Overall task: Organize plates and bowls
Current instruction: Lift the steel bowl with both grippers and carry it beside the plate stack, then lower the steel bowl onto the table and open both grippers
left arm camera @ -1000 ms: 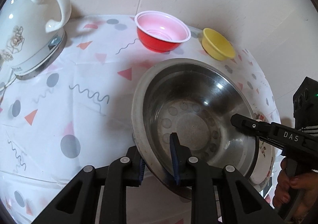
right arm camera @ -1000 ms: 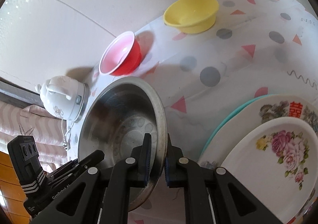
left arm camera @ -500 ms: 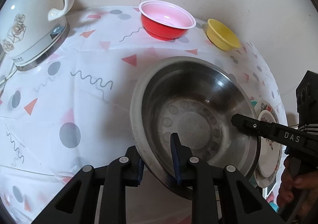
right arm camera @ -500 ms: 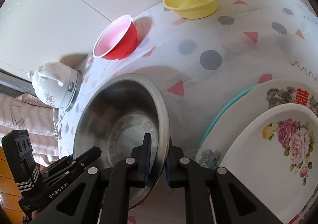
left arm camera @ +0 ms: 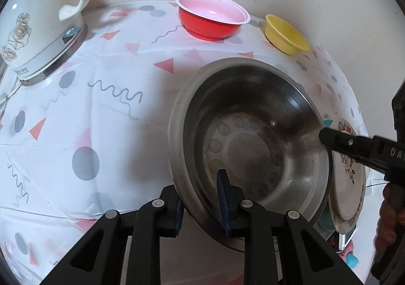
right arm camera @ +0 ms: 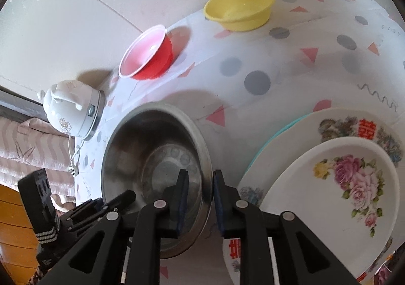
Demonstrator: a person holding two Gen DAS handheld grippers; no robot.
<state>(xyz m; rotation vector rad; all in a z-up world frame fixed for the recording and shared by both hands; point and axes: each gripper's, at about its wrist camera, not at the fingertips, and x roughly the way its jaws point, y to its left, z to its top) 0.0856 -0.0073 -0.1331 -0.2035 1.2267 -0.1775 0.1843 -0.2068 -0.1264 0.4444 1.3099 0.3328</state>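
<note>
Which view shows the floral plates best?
The right wrist view: the stacked floral plates fill its lower right, patterns clear. The left wrist view shows only a thin edge-on sliver behind the steel bowl, partly hidden by the right gripper.

White capitals "DA", cut off at the frame edge, stand on the black body of the right gripper [left arm camera: 329, 140] where it enters the left wrist view. A red Chinese double-happiness character is printed on the rim of the larger floral plate [right arm camera: 336, 130] in the right wrist view, and a second red character, partly hidden, shows low on a plate edge beside the gripper fingers. Small print on the base of the white kettle [left arm camera: 33, 29] is too blurred to read.
</note>
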